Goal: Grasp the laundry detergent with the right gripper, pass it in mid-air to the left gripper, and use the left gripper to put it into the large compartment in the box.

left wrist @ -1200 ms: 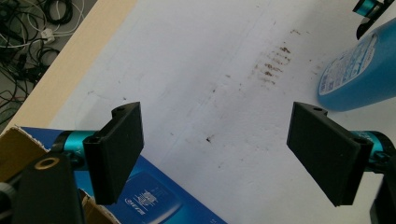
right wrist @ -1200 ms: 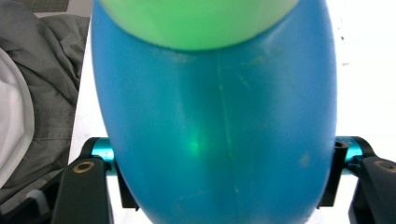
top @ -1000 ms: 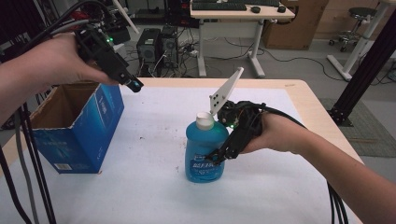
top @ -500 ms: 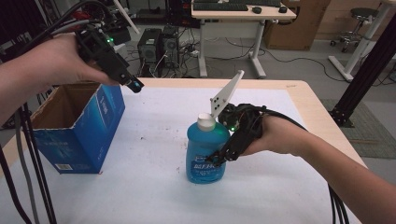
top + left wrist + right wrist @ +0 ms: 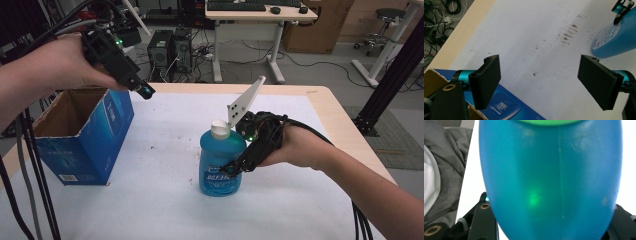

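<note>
A blue bottle with a white cap stands upright in the middle of the white table top. My right gripper comes in from the right and is shut on the bottle's lower body. In the right gripper view the bottle bulges between the two jaws of my right gripper. My left gripper hangs open in the air over the far right corner of an open blue cardboard box. In the left gripper view my left gripper has its pads wide apart, with the box below and the bottle far off.
Brown stains mark the white cover between box and bottle. Beyond the table's far edge stand a desk, computers and loose cables on the floor. A black frame post rises at the right.
</note>
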`<state>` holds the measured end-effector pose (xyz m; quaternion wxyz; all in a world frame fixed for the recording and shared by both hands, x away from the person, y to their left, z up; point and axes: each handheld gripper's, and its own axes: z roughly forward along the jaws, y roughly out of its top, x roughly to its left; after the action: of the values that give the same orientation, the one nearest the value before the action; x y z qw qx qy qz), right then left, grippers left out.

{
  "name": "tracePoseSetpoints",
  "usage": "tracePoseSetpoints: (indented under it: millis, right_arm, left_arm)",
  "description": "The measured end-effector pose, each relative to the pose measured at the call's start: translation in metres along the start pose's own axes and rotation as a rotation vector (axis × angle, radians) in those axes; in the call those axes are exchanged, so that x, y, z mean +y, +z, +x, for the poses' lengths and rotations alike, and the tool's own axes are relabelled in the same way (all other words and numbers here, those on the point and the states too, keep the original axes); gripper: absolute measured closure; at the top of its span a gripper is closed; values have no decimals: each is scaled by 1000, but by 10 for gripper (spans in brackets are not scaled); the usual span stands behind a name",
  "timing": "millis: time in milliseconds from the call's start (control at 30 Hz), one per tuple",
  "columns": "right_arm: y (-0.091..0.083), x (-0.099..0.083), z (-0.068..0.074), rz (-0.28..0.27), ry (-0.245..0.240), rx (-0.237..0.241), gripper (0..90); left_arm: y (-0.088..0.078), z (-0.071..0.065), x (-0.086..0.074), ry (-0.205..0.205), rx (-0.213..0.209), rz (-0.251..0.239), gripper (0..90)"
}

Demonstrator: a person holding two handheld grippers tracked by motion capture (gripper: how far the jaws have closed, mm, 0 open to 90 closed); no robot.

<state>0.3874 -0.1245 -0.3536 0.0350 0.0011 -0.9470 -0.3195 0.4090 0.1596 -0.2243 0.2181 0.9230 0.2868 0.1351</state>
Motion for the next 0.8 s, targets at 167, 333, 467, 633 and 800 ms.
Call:
tracePoseSetpoints:
  millis: [167, 333, 467, 633, 800]
  right_arm:
    - [-7, 5, -5, -39, 47, 11, 448]
    - [-23, 19, -10, -57, 61, -11, 450]
    - [-32, 34, -14, -52, 62, 1, 450]
    - [-40, 55, -14, -32, 29, -7, 450]
    - [-44, 77, -13, -16, 17, -1, 451]
  left_arm:
    - [-7, -7, 5, 54, -36, -21, 190]
    - [-15, -20, 17, 147, -99, -31, 190]
    - [-22, -34, 29, 250, -142, -12, 190]
    - [-26, -48, 43, 337, -183, 12, 190]
    - [-23, -58, 54, 408, -235, 38, 190]
